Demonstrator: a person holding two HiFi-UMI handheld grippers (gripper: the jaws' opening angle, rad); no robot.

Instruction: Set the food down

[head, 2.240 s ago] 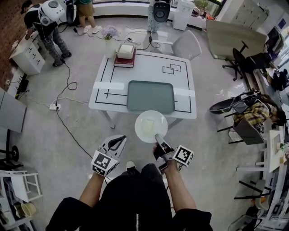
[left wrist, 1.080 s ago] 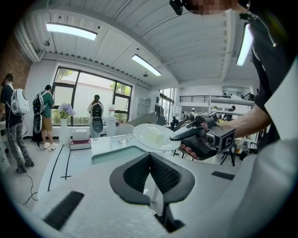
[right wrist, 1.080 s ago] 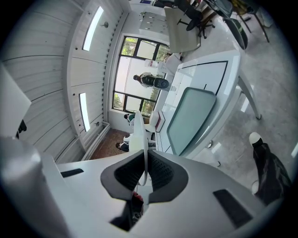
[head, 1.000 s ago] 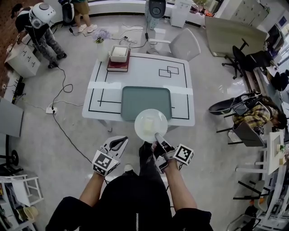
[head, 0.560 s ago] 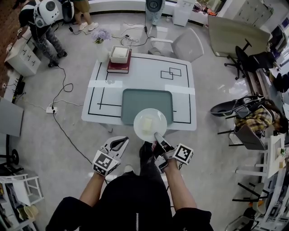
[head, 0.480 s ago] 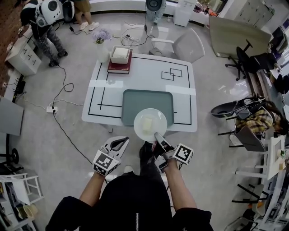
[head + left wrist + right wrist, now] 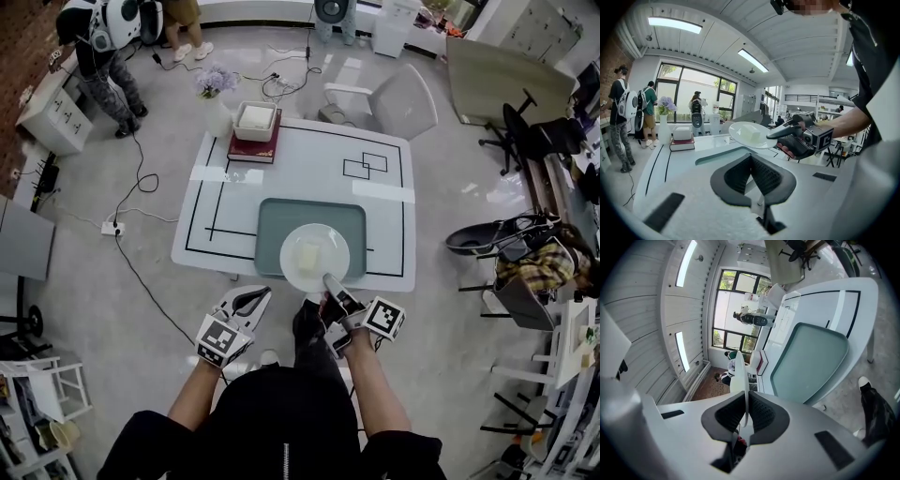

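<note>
While the round white plate of pale, blocky food hangs over the grey-green tray's near edge in the head view, the left gripper's ribbed jaws meet empty in its view, and the right gripper's clamp the plate's thin rim.

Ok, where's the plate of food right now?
In the head view the plate is at centre, held in the air by its near rim in the right tongs, above the near edge of the green tray on the white table.

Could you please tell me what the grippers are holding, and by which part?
The right gripper clamps the white plate by its near rim; the left gripper holds nothing.
</note>
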